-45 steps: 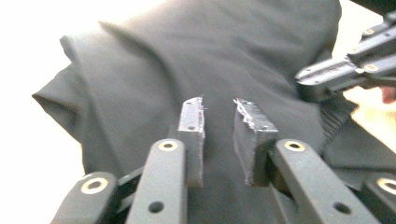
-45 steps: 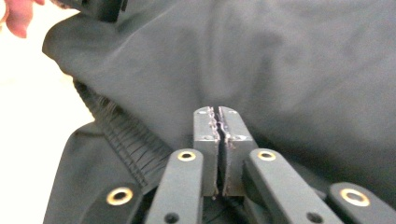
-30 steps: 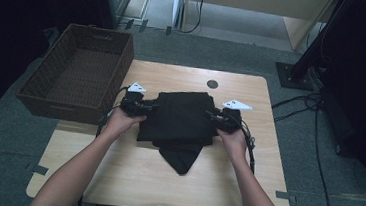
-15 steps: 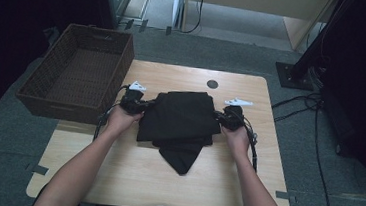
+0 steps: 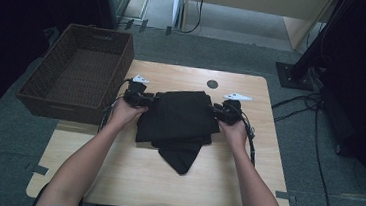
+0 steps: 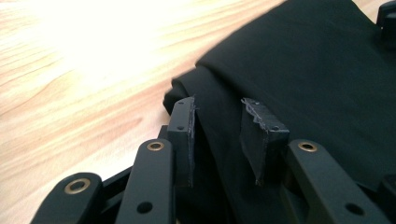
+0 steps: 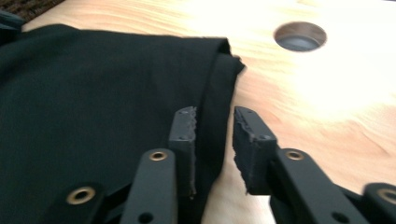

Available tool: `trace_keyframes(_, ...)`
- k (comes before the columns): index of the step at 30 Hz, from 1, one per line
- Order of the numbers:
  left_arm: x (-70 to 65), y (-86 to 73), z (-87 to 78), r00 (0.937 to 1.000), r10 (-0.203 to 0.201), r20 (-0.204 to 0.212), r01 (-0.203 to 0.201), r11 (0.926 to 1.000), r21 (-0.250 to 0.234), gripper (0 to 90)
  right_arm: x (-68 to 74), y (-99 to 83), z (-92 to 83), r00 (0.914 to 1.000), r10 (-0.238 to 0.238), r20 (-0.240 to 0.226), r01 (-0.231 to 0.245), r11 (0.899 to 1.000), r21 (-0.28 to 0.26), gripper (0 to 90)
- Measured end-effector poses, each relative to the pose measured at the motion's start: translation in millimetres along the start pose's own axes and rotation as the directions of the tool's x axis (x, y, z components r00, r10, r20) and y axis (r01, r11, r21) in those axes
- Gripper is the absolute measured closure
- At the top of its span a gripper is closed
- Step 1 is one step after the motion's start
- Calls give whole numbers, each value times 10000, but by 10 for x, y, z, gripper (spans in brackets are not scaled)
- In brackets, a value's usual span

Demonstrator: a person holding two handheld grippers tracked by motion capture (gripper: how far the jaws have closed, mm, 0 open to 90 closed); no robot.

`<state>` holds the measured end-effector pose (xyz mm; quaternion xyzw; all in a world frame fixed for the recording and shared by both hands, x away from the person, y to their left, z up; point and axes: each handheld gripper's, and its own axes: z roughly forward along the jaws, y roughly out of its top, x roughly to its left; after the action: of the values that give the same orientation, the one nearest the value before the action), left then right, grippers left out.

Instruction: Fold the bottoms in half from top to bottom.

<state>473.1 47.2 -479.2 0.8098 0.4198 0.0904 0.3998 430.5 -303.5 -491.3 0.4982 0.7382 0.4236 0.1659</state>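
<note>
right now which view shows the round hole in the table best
The right gripper view: the round hole sits close and large, just past the black cloth's folded corner. The high view shows it as a small dark dot beyond the cloth. The left gripper view looks across cloth and bare tabletop instead.

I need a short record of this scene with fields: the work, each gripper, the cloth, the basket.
work: folding a black cloth on the wooden table
left gripper: jaws just opened, parted over the cloth's left edge, not pressing
right gripper: jaws just opened, parted at the cloth's right edge, not pressing
cloth: folded, one corner pointing toward the person
basket: wicker, left of the table, nothing inside
</note>
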Motion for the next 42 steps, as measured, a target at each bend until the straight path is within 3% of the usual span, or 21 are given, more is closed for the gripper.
trace_keyframes(3,34,-14,68,9999,-163,-47,161,9995,-276,708,36,94,98,10000,-56,-10,56,9998,-168,658)
trace_keyframes(8,71,-58,143,9995,-281,127,283,9995,-147,845,83,206,268,9997,-12,-232,13,10000,62,610)
trace_keyframes(9,66,-65,146,9999,-83,93,84,9999,-93,884,113,224,349,9997,-104,-239,114,9990,421,689)
trace_keyframes(11,67,-57,130,10000,38,59,-37,9999,-133,898,147,219,384,9994,-315,-112,320,9980,548,818)
trace_keyframes(14,87,-51,99,9999,151,-65,-152,9998,-113,900,153,224,389,9995,-295,-107,303,9965,782,893)
trace_keyframes(19,129,-55,36,9995,157,-262,-157,9999,-1,900,126,236,319,9982,-593,60,585,9944,878,897)
trace_keyframes(24,132,-41,-23,9993,149,-350,-152,9999,-72,900,42,243,212,9983,-581,73,573,9949,829,895)
trace_keyframes(25,126,-37,-25,9985,86,-546,-89,9999,-50,889,45,242,202,9981,-607,131,594,9946,853,891)
trace_keyframes(27,140,-38,-33,10000,-92,19,92,9998,-150,785,41,232,191,9974,-646,331,615,9943,874,805)
trace_keyframes(28,126,-35,-41,10000,4,33,-4,9999,-132,736,24,221,179,9984,-483,291,460,9963,729,736)
trace_keyframes(30,94,-17,-69,9996,242,109,-241,9996,-158,689,18,217,119,9996,-255,157,247,9984,501,699)
trace_keyframes(34,24,42,-115,9983,542,218,-527,9964,-659,658,106,205,-69,9997,-204,111,203,9997,113,691)
trace_keyframes(36,12,116,-88,9981,442,429,-431,9987,-270,645,169,166,-146,9999,-133,19,133,9999,64,692)
trace_keyframes(42,-3,267,22,9971,600,469,-576,9971,-505,584,459,-7,-261,9979,-341,-547,350,9993,145,691)
